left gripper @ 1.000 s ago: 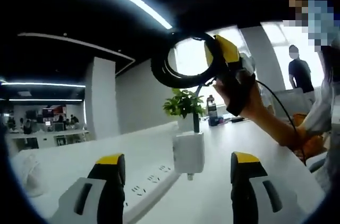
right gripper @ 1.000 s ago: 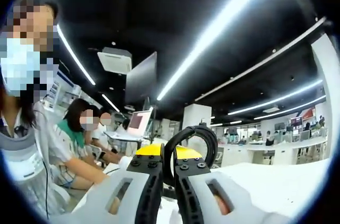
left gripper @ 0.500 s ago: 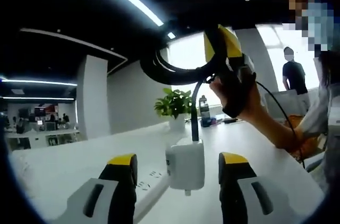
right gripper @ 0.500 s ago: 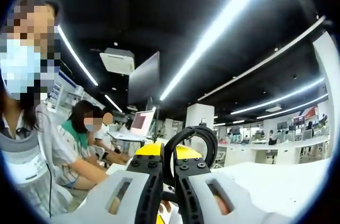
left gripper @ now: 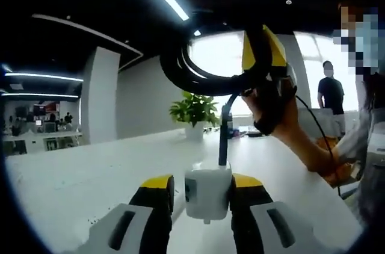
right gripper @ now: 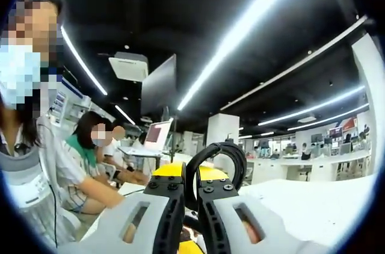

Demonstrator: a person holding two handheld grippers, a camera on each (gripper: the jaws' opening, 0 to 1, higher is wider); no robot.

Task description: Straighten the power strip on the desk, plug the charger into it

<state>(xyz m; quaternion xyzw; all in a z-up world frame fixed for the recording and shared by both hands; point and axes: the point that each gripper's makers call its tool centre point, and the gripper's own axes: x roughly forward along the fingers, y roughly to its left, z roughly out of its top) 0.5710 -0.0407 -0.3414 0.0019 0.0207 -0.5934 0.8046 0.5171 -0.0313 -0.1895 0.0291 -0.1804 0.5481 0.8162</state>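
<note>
left gripper (left gripper: 201, 191) yellow-tipped jaws snug against the white boxy charger (left gripper: 207, 192), dangling just above the white desk (left gripper: 78, 188) | right gripper (right gripper: 191, 189) jaws clamped on the looped black cable (right gripper: 212, 159) | leafy green potted plant (left gripper: 194, 112) further back

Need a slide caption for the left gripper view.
Left gripper closing around white charger; right gripper holds its black cable overhead.
</note>
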